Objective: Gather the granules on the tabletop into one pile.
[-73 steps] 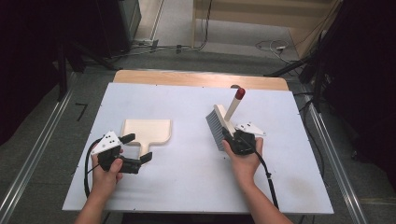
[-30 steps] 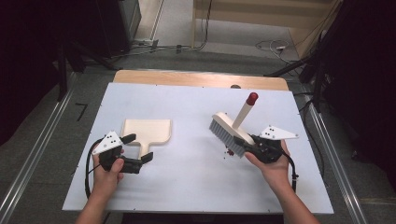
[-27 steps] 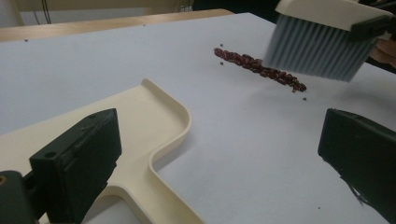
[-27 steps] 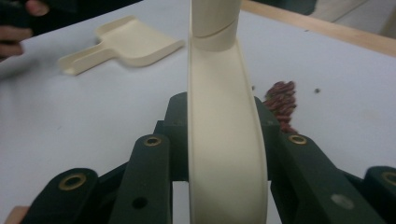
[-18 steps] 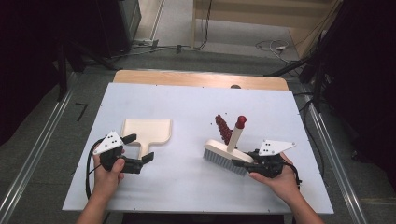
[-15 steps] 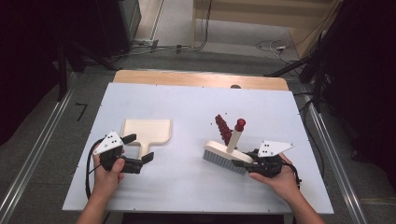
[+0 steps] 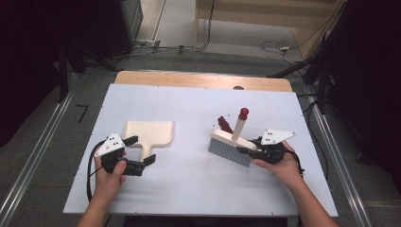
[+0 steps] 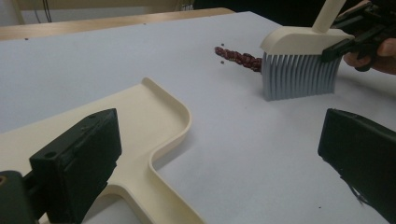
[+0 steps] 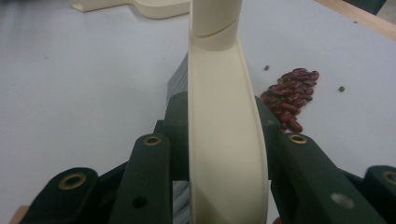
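Right gripper [image 7: 247, 150]: clamped on the cream plastic back of the hand brush [image 7: 231, 145], jaws narrow around it.
Cream hand brush with grey bristles and red-tipped handle: bristles down on the white table [image 7: 189, 189], just beside the pile of dark red beans [image 7: 225, 124]; handle slanted up and away.
Left gripper [image 7: 142, 153]: jaws wide, astride the handle of the flat cream plastic dustpan [image 7: 148, 133], pads apart from it.
Dustpan: flat on the table, well apart from the brush.
High view: both hands, pan left, brush right, beans behind the brush.
Left gripper view: raised curved rim of the dustpan [image 8: 154, 116]; bristles [image 8: 299, 74] reaching the table; beans [image 8: 238, 57] strung out behind them.
Right gripper view: brush back [image 9: 224, 140] squeezed between both jaws; beans [image 9: 289, 95] heaped, with stray single ones nearby.
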`<action>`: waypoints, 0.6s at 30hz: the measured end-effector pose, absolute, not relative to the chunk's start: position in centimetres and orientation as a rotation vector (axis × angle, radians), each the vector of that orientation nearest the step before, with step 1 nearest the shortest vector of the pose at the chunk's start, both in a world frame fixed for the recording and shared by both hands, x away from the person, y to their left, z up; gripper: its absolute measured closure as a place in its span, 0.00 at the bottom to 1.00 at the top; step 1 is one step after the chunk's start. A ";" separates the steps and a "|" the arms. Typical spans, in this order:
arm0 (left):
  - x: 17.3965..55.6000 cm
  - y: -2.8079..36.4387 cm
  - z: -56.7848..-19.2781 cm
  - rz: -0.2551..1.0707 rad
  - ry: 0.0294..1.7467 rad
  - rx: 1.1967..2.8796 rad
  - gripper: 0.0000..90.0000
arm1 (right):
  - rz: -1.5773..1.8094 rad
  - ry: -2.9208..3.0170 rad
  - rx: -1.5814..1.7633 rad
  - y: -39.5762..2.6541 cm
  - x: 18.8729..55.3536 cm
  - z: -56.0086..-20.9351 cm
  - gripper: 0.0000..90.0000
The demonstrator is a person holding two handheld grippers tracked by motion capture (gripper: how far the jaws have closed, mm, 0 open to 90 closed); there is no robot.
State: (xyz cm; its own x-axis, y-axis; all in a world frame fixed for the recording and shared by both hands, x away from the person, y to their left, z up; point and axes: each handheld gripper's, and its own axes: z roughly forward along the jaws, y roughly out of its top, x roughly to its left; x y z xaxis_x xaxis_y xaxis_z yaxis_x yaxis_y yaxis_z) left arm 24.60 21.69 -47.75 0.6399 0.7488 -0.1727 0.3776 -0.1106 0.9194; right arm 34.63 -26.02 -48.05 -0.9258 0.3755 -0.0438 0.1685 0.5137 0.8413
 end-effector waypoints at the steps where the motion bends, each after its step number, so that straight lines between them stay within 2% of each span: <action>1: 24.6 21.7 -47.8 0.406 0.921 1.720 0.00 | 1.371 2.532 0.471 -26.0 34.9 -48.0 0.73; 18: 24.6 21.5 -47.9 0.398 0.923 1.720 0.00 | 1.347 2.547 0.478 -25.6 38.6 -47.9 0.73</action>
